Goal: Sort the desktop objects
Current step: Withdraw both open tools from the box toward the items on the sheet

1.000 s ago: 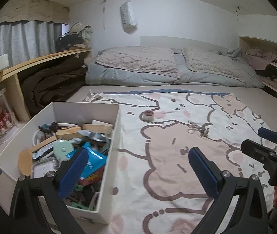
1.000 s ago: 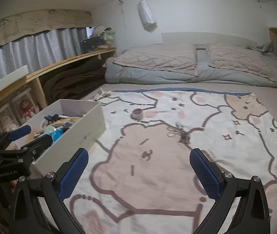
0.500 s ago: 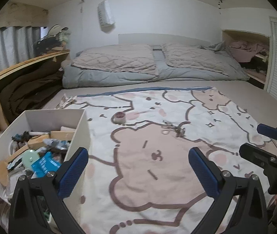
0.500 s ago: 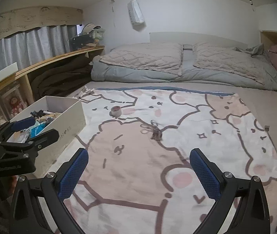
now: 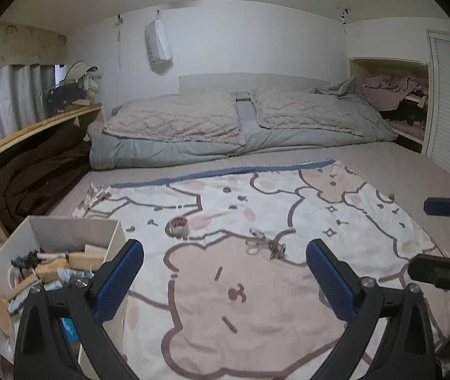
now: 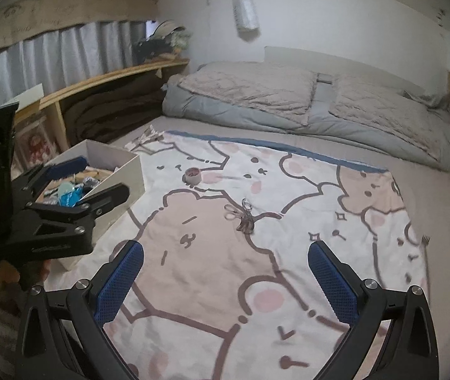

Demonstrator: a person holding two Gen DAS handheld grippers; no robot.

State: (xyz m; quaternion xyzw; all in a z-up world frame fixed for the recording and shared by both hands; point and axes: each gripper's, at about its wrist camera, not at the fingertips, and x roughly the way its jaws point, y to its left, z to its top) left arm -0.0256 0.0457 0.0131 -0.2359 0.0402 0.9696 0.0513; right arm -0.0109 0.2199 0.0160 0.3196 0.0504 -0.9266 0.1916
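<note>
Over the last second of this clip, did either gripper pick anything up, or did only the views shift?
Nothing was picked up or released. Both views swung right, away from the white box, which slid toward the left edge of the left wrist view. The left gripper and right gripper stayed open and empty. The tape roll, the scissors and the fork lie unmoved on the blanket.

box (image 5: 66, 231) left, tape (image 5: 178, 225) & scissors (image 5: 266, 243) on blanket (image 5: 256, 300)
</note>
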